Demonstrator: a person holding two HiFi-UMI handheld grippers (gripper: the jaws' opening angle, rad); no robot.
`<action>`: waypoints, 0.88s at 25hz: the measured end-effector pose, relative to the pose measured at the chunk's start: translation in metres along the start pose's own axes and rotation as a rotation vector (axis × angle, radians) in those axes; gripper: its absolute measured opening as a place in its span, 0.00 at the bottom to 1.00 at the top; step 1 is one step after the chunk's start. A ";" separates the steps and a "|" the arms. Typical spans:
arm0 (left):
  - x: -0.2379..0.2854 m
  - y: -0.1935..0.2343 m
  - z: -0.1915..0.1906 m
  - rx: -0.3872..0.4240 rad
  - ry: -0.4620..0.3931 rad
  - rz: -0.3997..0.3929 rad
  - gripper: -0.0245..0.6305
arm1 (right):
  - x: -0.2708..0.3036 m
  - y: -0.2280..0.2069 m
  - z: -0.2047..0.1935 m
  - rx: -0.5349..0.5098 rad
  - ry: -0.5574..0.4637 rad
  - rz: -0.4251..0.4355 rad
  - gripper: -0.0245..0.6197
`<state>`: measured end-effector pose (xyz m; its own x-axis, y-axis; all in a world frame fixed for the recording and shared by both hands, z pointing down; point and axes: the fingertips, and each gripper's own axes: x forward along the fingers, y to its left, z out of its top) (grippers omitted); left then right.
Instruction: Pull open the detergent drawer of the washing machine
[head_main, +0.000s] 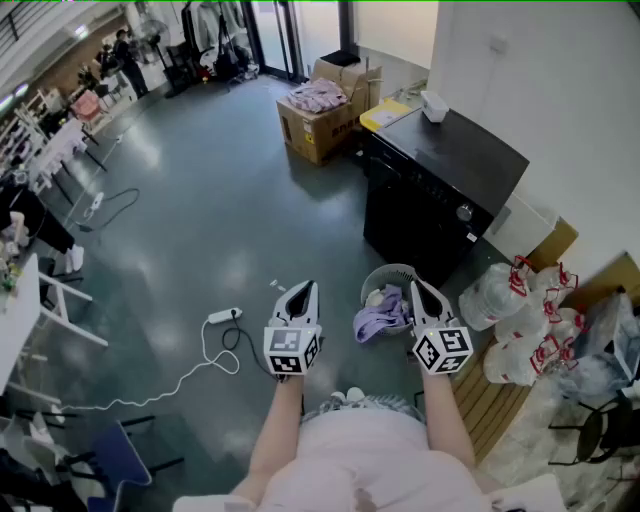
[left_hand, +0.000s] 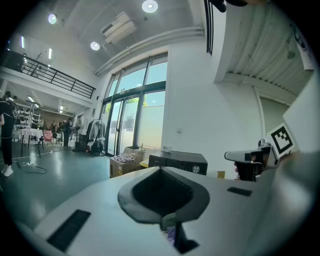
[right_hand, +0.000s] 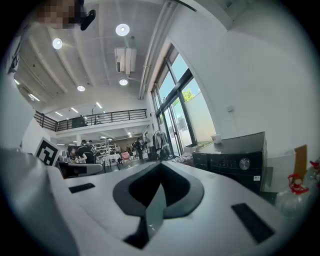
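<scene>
Right gripper (head_main: 419, 287): clenched shut on nothing. Its own view shows the two jaws pressed edge to edge. I hold it about level, aimed towards the machine.
Left gripper (head_main: 304, 289): also pressed together and empty, tipped a little downward, beside the right one in front of my body.
Washing machine (head_main: 452, 165): the black machine against the white wall, ahead of me and to my right, well apart from both grippers.
Detergent drawer: somewhere on the front control strip, which carries the round knob (right_hand: 244, 163). I cannot pick out the drawer's edge from here. Nothing juts from the front, so I judge it closed.
On the lid: a small white tub (head_main: 434, 105) at the far corner.
Nearby: a laundry basket (head_main: 390, 277) holding purple cloth sits on the floor between me and the machine, just beside my right gripper in the head view. Water bottles (head_main: 497, 297) are stacked to the right, and a cardboard box (head_main: 318, 128) of clothes stands beyond the machine.
Step in hand: the approach. As I read it, nothing of the pull has begun.
Next move: step in past the basket, part one gripper's jaws, find the drawer's front lip, close on it and draw straight out.
</scene>
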<state>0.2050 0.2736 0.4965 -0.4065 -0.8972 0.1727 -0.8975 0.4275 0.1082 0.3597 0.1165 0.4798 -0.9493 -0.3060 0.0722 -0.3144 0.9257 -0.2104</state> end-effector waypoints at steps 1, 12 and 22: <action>0.000 0.001 0.001 0.001 0.000 0.000 0.07 | 0.000 0.000 0.000 0.001 0.001 -0.001 0.06; 0.002 0.000 -0.001 0.003 0.012 -0.010 0.07 | 0.000 -0.002 -0.004 0.008 0.011 -0.017 0.06; 0.009 -0.005 -0.007 0.001 0.026 -0.023 0.07 | 0.001 -0.005 -0.008 0.027 0.024 -0.016 0.06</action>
<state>0.2073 0.2641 0.5041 -0.3810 -0.9037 0.1956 -0.9068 0.4065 0.1118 0.3608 0.1131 0.4886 -0.9439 -0.3151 0.0989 -0.3299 0.9142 -0.2354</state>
